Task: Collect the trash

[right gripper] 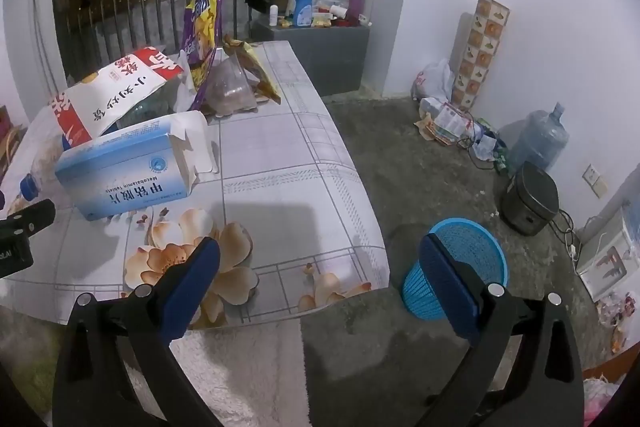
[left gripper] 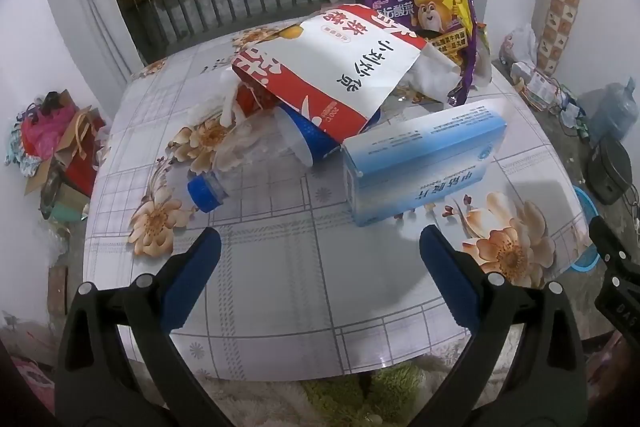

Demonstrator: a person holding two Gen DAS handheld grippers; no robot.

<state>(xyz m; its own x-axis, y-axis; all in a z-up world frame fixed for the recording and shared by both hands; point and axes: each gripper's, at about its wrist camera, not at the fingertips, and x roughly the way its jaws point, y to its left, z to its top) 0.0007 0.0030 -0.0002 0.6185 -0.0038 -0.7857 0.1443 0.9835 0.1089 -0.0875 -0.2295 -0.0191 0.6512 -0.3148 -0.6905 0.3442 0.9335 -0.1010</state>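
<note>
A low table covered in a glossy white checked cloth with printed beige flowers (left gripper: 280, 267) carries a heap of rubbish toward its far side. Directly on it lie a crushed clear plastic bottle with a blue cap (left gripper: 206, 191) on its side, a pale blue and white cardboard medicine box (left gripper: 420, 163) with its end flap torn open, and a clear plastic dome-shaped container (right gripper: 232, 89) — beside a crinkled yellow wrapper (right gripper: 256, 71). A red and white paper bag with black characters (left gripper: 332, 75) rests across a blue cup (left gripper: 312, 139), and a purple and yellow snack bag (left gripper: 436, 3) stands behind.
</note>
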